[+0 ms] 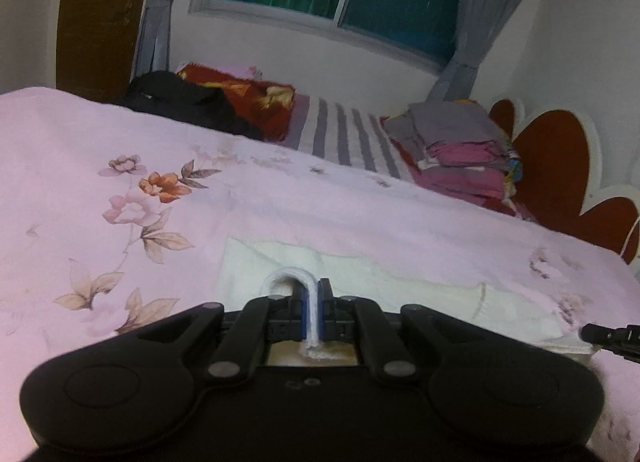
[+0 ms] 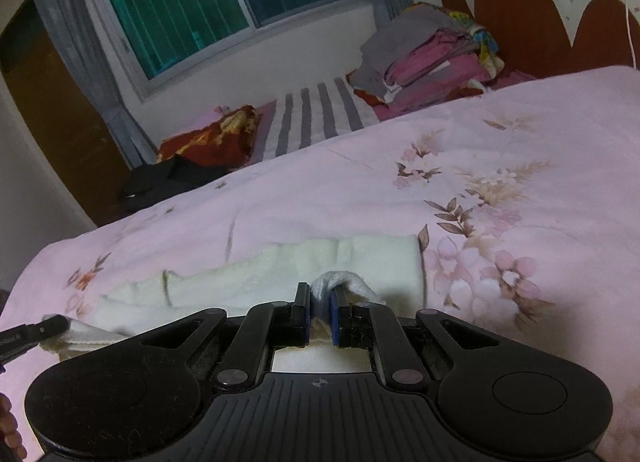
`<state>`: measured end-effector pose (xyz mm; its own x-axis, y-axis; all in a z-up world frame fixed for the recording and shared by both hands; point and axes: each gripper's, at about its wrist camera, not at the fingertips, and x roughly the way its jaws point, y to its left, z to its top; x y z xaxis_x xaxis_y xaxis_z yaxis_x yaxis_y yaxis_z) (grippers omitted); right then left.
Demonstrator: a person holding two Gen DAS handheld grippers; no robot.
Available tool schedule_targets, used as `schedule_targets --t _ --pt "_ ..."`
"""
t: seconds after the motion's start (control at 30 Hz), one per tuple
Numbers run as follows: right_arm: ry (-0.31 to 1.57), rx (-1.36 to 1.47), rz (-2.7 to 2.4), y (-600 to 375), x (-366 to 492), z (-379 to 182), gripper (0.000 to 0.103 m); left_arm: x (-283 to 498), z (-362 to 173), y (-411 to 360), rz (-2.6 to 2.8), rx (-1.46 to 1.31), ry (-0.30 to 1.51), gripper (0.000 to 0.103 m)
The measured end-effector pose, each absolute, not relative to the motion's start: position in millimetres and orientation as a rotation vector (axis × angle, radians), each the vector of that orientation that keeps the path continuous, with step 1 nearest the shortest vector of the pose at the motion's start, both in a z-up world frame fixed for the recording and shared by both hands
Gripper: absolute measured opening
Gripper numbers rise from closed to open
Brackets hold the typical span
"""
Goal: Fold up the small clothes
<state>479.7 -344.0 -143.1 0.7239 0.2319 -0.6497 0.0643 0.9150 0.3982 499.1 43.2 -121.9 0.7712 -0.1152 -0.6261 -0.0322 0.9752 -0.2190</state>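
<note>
Cloth is pinched in both grippers: the left gripper (image 1: 313,304) has its jaws pressed together on a thin white hem of the cream garment (image 1: 360,278), which loops up out of the blue pads, and the right gripper (image 2: 320,312) has its jaws nearly together on a thicker bunched fold of the same garment (image 2: 340,262). The garment lies spread across the near edge of the bed, on the pink floral cover (image 1: 120,182), with its far side flat and its near edge lifted between the two tools. Each wrist view shows the other tool's tip at its side margin, so the two grips sit well apart along the near hem. The step in hand looks like carrying that near edge over the flat part to make a fold. The main risk is a slip: the left grip holds only a narrow band of hem, and any pull sideways could draw it free and let that corner drop crooked. Uneven travel of the two hands would skew the fold line, and dragging low could rumple the cover or the flat layer beneath. A stack of folded clothes (image 1: 460,150) sits well apart at the far corner by the headboard (image 1: 560,158). Faint pale lettering shows on the left tool's tip in the right wrist view, too blurred to read; no other writing is legible.
</note>
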Motion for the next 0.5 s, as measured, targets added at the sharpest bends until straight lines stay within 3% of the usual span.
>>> schedule_targets --t 0.17,0.43,0.47,0.5 --pt "0.808 0.454 0.078 -348.4 511.5 -165.3 0.009 525.2 -135.0 37.7 -0.014 -0.204 0.73 0.005" --pt "0.838 0.448 0.044 -350.6 535.4 -181.0 0.01 547.5 -143.2 32.0 0.01 -0.145 0.761 0.017" --pt "0.834 0.436 0.038 -350.8 536.9 -179.8 0.011 548.9 -141.3 34.7 0.005 -0.165 0.759 0.025" --pt "0.827 0.425 0.032 -351.6 538.3 -178.2 0.026 549.3 -138.6 37.3 0.012 -0.173 0.752 0.039"
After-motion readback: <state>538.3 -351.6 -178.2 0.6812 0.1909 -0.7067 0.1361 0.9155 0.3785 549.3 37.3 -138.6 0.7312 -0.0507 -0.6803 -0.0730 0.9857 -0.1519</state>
